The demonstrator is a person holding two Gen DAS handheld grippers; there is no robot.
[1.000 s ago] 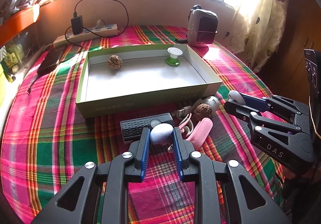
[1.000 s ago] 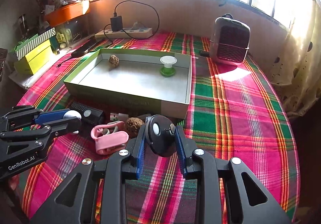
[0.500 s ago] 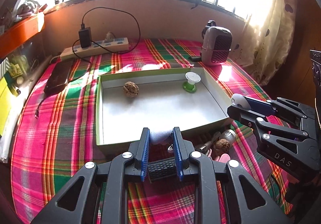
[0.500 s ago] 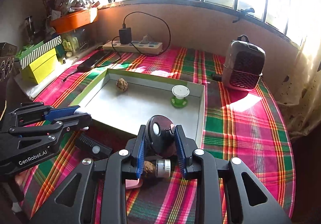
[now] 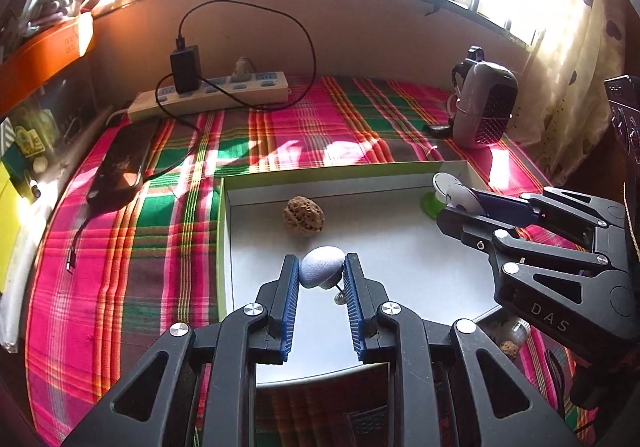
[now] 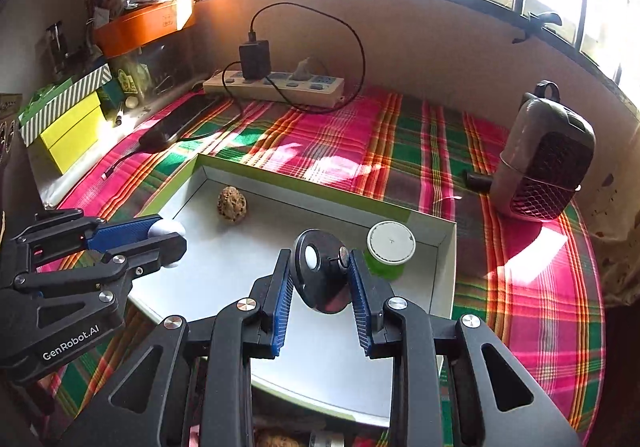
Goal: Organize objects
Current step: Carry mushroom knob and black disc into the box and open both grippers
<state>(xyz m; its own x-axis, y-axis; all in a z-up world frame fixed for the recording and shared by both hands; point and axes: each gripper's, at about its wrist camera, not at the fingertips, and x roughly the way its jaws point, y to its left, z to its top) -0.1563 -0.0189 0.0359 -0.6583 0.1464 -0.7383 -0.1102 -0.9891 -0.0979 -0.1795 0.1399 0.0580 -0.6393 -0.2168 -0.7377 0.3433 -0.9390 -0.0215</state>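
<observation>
My left gripper [image 5: 322, 267] is shut on a pale blue-white rounded piece [image 5: 322, 269] and hangs over the white floor of the green-rimmed box [image 5: 221, 231]. In the right wrist view the same left gripper [image 6: 170, 235] shows at the left over the box. My right gripper [image 6: 320, 265] is shut on a dark round disc [image 6: 322, 275] with a white spot, above the box's floor [image 6: 224, 267]. In the box lie a brown pitted nut [image 5: 303, 214] [image 6: 232, 203] and a green spool with a white top [image 6: 390, 249]. The right gripper [image 5: 456, 203] partly hides that spool in the left wrist view.
A plaid cloth [image 5: 120, 271] covers the table. At the back lie a power strip [image 5: 212, 95] with a black charger and cable, a dark phone [image 5: 120, 167] and a grey heater [image 6: 544, 167]. Yellow and striped boxes [image 6: 68, 123] stand at the left. Small items [image 5: 510, 343] lie before the box.
Both grippers have carried their pieces forward from the pile in front of the box to above its floor. The box and the back wall now look nearer.
</observation>
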